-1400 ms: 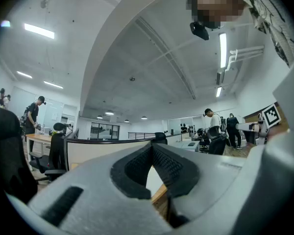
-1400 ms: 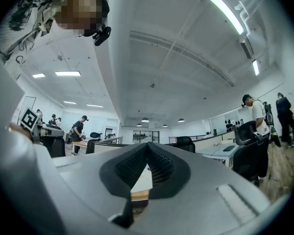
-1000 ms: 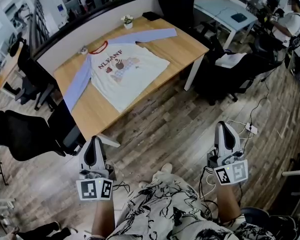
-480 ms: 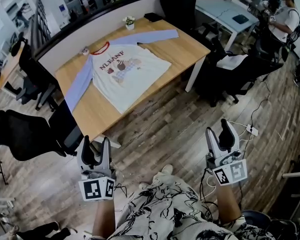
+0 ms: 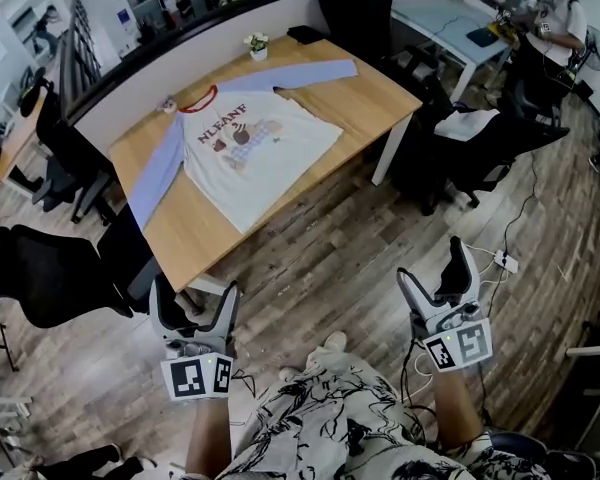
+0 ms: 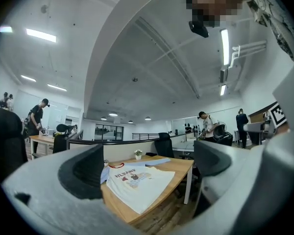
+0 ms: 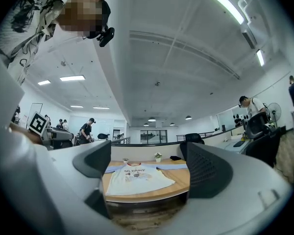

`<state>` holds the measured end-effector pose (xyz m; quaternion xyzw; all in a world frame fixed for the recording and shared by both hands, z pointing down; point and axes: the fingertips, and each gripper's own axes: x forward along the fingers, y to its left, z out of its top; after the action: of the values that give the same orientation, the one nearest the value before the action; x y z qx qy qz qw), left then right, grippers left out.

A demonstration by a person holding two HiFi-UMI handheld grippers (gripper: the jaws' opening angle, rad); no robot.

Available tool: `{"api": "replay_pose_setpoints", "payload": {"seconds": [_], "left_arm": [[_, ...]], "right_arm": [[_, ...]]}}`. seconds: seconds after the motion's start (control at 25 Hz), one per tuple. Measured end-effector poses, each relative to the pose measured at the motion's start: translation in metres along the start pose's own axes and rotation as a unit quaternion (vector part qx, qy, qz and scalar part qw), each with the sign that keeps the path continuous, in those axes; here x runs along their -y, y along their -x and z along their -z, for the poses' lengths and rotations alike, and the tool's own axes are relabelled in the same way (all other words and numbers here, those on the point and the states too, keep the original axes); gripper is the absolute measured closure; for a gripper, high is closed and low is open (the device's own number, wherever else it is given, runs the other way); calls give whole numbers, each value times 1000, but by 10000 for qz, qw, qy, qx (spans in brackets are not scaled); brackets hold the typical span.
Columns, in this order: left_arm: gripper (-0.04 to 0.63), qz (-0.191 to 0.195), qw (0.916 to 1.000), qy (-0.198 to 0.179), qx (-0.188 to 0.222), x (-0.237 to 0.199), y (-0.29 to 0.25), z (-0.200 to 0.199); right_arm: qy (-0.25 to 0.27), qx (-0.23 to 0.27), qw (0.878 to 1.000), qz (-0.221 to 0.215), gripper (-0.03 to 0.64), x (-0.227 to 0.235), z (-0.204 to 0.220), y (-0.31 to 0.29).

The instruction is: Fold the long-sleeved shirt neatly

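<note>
Well ahead of the left tongs (image 5: 194, 298) and right tongs (image 5: 435, 268), both just opened wide and empty, the long-sleeved shirt (image 5: 245, 143) lies unfolded on the worktop (image 5: 370, 93), so I'd guess next is getting within reach.

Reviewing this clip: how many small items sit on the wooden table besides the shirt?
3: a potted plant at the far edge, a flat black item right of it, and a small object left of the collar of the shirt. The shirt may hide others.

Shirt (image 5: 248, 140) flat on desk (image 5: 370, 98) (sleeves spread).
</note>
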<state>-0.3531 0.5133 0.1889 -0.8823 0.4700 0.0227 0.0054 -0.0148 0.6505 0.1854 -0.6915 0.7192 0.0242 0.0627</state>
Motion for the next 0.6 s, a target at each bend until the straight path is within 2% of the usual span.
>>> {"api": "replay_pose_setpoints", "payload": {"seconds": [0.28, 0.44, 0.6], "left_arm": [[31, -82, 9999, -14, -117, 6, -28, 8], [26, -179, 9997, 186, -43, 14, -44, 7], [23, -126, 9997, 197, -54, 25, -59, 10]], "right_arm": [[-37, -53, 10000, 0, 143, 27, 8, -19], [-67, -36, 10000, -44, 141, 44, 8, -25], [-102, 51, 9999, 25, 141, 60, 3, -31]]}}
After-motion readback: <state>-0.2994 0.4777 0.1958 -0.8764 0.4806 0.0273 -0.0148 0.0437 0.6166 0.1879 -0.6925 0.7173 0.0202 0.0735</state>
